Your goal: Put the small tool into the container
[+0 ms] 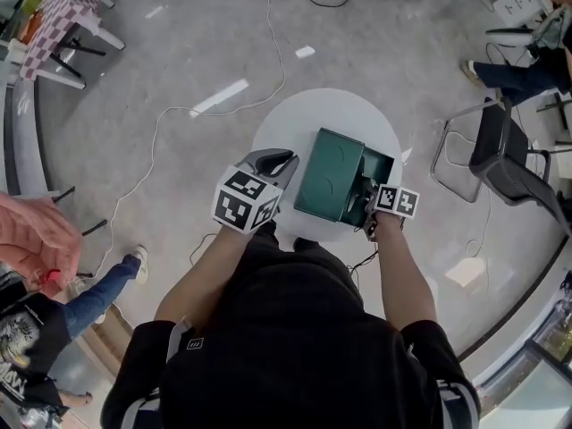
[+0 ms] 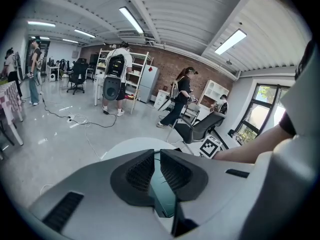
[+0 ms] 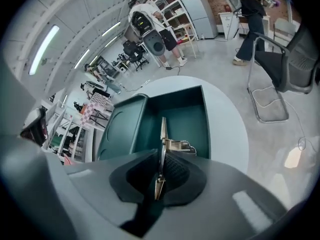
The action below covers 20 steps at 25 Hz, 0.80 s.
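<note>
A dark green container (image 1: 329, 175) lies on the round white table (image 1: 295, 119), its lid flipped open to the left and its open tray (image 1: 377, 170) on the right. My right gripper (image 1: 368, 206) is shut on a small metal tool (image 3: 162, 134), a thin blade with a wire loop. The tool hangs over the near edge of the open tray (image 3: 186, 115), pointing into it. My left gripper (image 1: 273, 162) hovers just left of the lid (image 2: 162, 191) with its jaws shut on nothing.
A black chair (image 1: 505, 155) stands right of the table. Cables (image 1: 268, 43) trail over the grey floor behind it. A checkered table (image 1: 63, 12) is at far left. A person (image 1: 45, 239) stands at my left, and other people walk in the background (image 2: 180, 96).
</note>
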Each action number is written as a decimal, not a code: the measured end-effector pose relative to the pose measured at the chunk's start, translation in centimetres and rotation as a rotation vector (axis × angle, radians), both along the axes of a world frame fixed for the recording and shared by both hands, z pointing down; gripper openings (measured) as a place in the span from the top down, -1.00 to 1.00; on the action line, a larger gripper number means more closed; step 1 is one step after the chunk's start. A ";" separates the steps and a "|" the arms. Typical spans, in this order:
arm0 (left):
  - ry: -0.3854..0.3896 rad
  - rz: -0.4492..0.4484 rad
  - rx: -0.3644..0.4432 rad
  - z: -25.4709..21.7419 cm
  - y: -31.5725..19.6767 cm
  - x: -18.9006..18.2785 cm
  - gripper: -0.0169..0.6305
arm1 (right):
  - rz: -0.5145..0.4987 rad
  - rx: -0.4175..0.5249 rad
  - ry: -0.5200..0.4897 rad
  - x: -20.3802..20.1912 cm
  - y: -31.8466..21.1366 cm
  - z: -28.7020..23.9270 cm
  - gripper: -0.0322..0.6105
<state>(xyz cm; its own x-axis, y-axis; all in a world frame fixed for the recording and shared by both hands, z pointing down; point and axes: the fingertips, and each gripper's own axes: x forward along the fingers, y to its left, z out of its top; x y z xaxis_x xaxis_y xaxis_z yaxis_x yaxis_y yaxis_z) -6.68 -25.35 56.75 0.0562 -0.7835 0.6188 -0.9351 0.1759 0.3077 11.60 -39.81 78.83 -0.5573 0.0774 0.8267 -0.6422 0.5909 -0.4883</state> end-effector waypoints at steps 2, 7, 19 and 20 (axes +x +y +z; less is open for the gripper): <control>-0.002 0.004 0.004 -0.1 -0.2 0.1 0.82 | -0.041 0.030 0.030 0.2 0.0 0.1 0.78; -0.006 0.028 0.023 -0.6 -0.8 -0.1 0.82 | -0.084 0.098 0.088 0.4 0.0 -0.3 0.69; -0.009 0.094 0.080 -2.0 -2.6 0.8 0.82 | -0.030 0.184 0.104 3.8 -1.7 -2.6 0.60; -0.008 0.100 0.084 -2.1 -2.7 0.7 0.82 | -0.013 0.191 0.094 4.0 -1.9 -3.0 0.60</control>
